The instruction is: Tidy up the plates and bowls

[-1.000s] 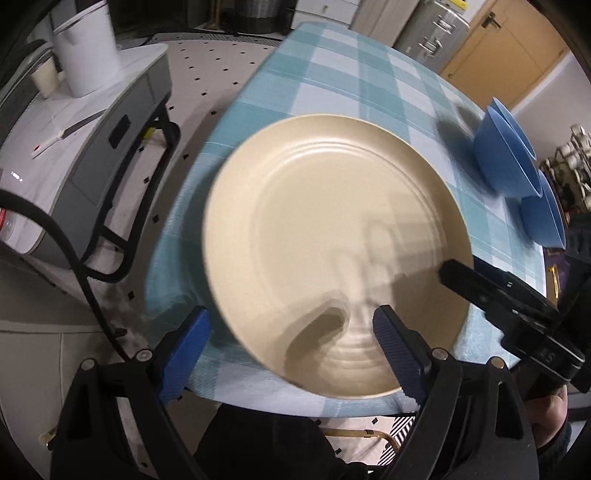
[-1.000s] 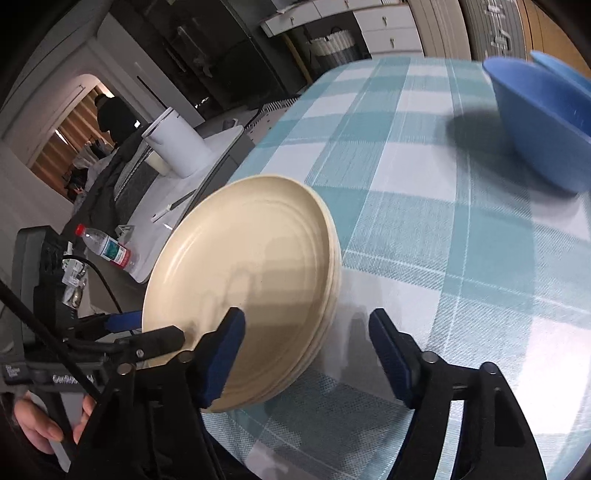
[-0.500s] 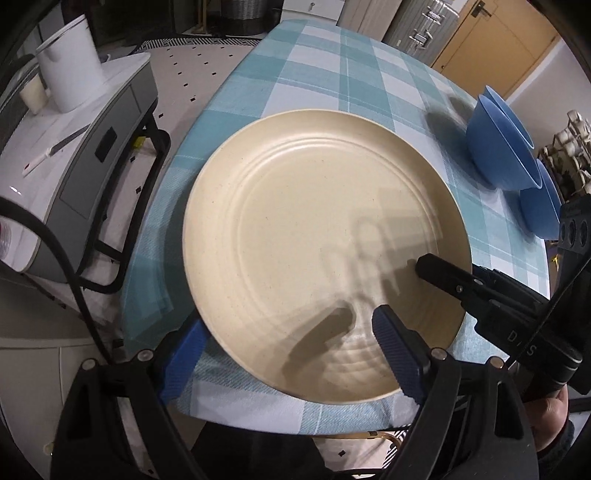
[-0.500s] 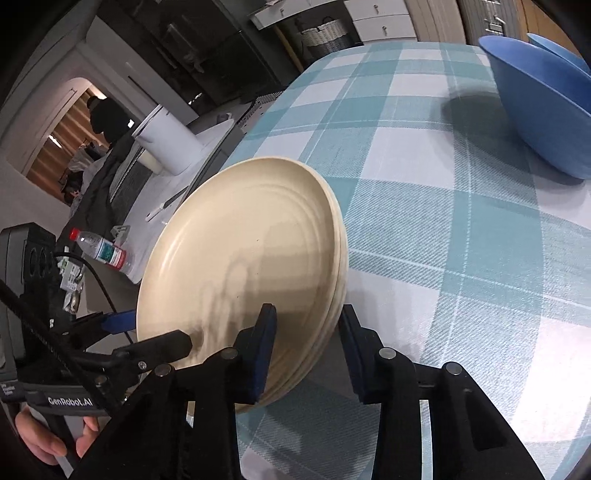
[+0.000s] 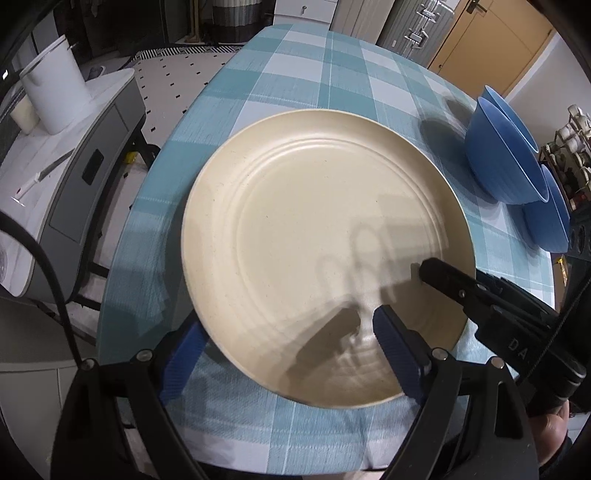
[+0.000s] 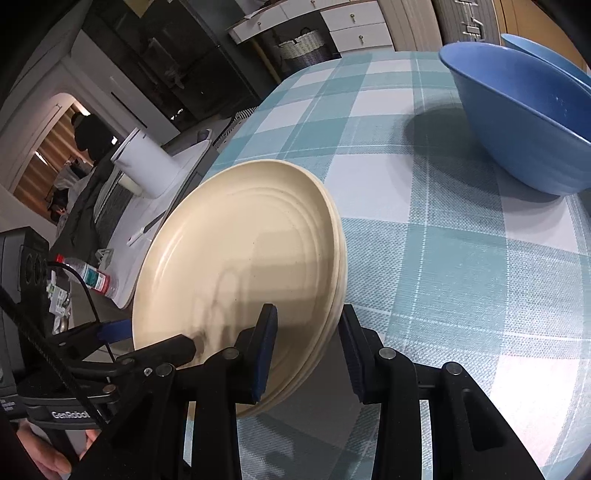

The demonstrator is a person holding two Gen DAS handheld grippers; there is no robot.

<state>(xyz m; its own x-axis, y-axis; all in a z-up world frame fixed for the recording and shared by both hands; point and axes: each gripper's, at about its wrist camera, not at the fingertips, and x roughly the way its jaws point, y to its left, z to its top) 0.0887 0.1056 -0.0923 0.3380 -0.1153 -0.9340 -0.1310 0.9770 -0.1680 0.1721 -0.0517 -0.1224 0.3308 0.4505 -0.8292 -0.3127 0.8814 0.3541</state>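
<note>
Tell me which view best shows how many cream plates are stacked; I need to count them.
The right wrist view: it sees the cream plates edge-on, with several layered rims visible. The left wrist view looks down on them, so only the top plate shows.

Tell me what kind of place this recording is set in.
Likely a home dining area: a checked tablecloth with a cream plate stack and blue bowls, drawer cabinets behind.

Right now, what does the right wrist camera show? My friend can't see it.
The right gripper clamps the rim of a stack of round cream plates on a teal-and-white checked tablecloth. Two blue bowls sit farther back, and the left gripper reaches in beside the plates.
</note>
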